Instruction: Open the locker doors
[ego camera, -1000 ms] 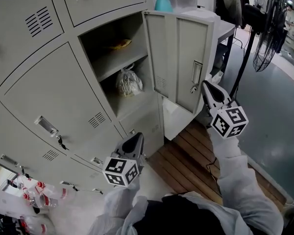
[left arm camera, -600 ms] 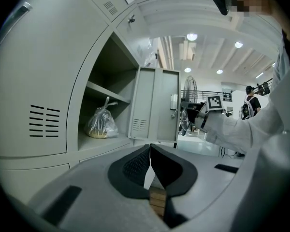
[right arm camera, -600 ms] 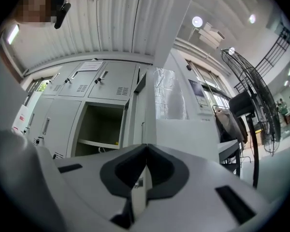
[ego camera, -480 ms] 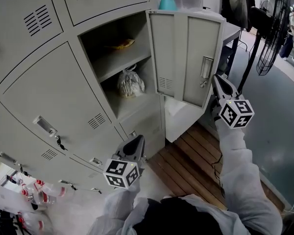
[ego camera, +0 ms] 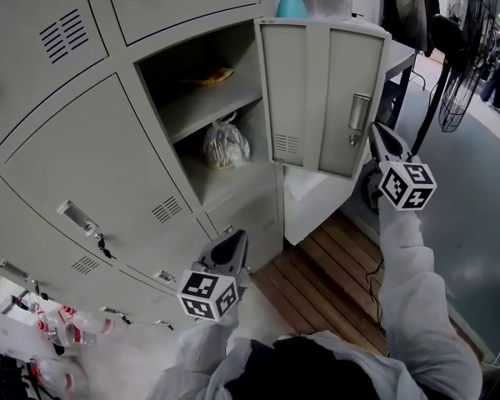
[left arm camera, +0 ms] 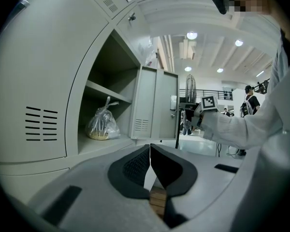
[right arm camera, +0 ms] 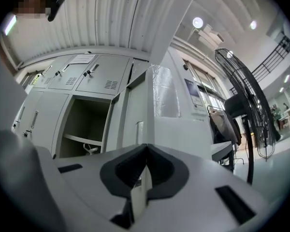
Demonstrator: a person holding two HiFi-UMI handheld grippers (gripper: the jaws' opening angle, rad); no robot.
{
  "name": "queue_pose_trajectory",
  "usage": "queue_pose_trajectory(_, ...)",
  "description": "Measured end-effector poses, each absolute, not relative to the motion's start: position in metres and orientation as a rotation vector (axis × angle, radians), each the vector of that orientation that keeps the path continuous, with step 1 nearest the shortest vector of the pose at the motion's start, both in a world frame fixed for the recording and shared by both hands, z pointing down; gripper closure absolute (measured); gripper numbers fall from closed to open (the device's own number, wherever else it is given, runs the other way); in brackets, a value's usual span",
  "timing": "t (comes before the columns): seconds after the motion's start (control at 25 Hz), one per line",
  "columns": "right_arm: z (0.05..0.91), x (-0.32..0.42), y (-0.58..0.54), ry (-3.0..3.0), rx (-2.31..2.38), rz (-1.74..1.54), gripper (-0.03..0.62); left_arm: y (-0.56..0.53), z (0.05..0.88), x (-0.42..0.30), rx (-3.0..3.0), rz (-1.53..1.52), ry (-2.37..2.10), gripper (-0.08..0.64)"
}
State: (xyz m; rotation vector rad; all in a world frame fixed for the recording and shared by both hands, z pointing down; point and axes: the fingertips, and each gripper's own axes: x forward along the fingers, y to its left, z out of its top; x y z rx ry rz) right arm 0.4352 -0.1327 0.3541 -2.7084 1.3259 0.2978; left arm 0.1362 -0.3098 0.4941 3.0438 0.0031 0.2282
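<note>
The grey locker bank (ego camera: 92,157) fills the left of the head view. One door (ego camera: 317,90) stands swung open to the right, its handle (ego camera: 359,112) facing me. My right gripper (ego camera: 375,130) is shut, with its tips at the door's free edge just below the handle. In the right gripper view (right arm camera: 146,146) that edge runs straight down into the closed jaws. I cannot tell whether they pinch it. My left gripper (ego camera: 231,238) is shut with nothing in it, low in front of the closed lower lockers. It looks towards the open compartment (left arm camera: 104,110).
A knotted plastic bag (ego camera: 225,147) lies on the lower shelf and something yellow (ego camera: 210,77) on the upper one. A teal spray bottle (ego camera: 291,2) stands on top. A standing fan (ego camera: 467,48) is at the right. Wooden slats (ego camera: 333,265) lie underfoot and bottles (ego camera: 58,332) at lower left.
The open door has swung further to the right, and my right gripper has moved right along with its edge. The left gripper has stayed put.
</note>
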Motion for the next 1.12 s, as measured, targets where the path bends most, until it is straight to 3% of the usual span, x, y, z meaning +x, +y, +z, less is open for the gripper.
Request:
queue_pose_trajectory(0.72,0.358,0.405,-0.126,1.215,-2.784,0.319,0.591,-0.311,0.492,0.115,3.057,0.216,0.065,0.551)
queue_pose_trajectory(1.12,0.352,0.292,-0.108,1.153,-2.811,0.301,0.589,-0.316,0.478,0.059,3.036,0.198,0.189,0.551)
